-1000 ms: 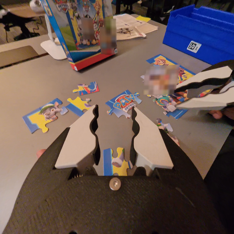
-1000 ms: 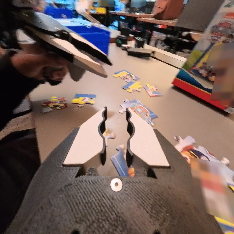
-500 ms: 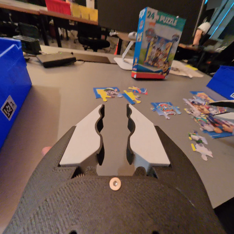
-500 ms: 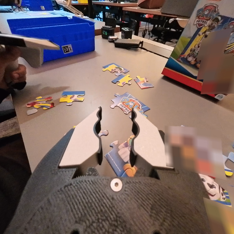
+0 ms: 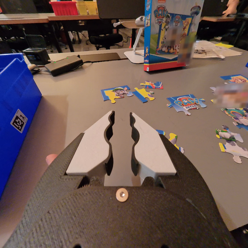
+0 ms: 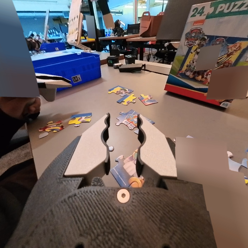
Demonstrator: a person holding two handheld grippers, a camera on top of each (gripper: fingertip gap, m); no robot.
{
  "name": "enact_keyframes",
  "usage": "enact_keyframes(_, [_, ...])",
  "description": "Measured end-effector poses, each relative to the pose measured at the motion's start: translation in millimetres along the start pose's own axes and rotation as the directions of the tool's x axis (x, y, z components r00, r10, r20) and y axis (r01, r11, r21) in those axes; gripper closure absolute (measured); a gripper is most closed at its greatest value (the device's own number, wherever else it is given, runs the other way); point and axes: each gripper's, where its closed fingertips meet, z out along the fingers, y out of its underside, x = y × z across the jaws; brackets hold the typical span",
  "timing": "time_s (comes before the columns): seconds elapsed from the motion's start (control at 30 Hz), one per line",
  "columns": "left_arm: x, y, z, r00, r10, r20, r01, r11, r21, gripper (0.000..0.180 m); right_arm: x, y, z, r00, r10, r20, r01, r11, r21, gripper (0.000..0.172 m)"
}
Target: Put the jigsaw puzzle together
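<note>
My left gripper [image 5: 122,112] is open and empty, with its jaws fairly narrow over bare grey table [image 5: 94,83]. A blue-and-yellow puzzle piece [image 5: 173,139] lies on the table just beside its right finger. My right gripper [image 6: 123,114] is open and empty. It hovers over a blue puzzle piece [image 6: 126,170] that lies flat below its jaws, with the logo piece [image 6: 127,120] just beyond its tips. The logo piece also shows in the left wrist view [image 5: 185,104]. The left gripper shows side-on at the left edge of the right wrist view [image 6: 53,83].
Loose pieces [image 5: 115,93] [image 5: 144,96] [image 5: 153,85] lie mid-table, and joined pieces [image 5: 236,115] lie at the right. The puzzle box [image 5: 169,36] stands at the back and a blue bin [image 5: 16,107] at the left. A black power brick [image 5: 64,65] lies behind it. Two more pieces [image 6: 80,118] [image 6: 51,126] lie near a hand. About 25 cm separates my left fingertips from my right. From my right tips it is roughly 10 cm to the blue puzzle piece [image 6: 126,170]; from my left, 25 cm.
My left gripper has drawn back and swung left, away from the pieces, and its jaws have narrowed on nothing. My right gripper's jaws opened wider, then narrowed a little, still empty.
</note>
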Motion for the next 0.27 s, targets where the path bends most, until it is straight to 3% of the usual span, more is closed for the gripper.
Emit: enact_keyframes(0.27, [2.2, 2.1, 1.8, 1.000, 0.008, -0.011, -0.009, 1.000, -0.017, 0.156, 3.8, -14.9, -13.2, 0.997, 0.073, 0.033, -0.077, 0.990, 0.119, 0.136])
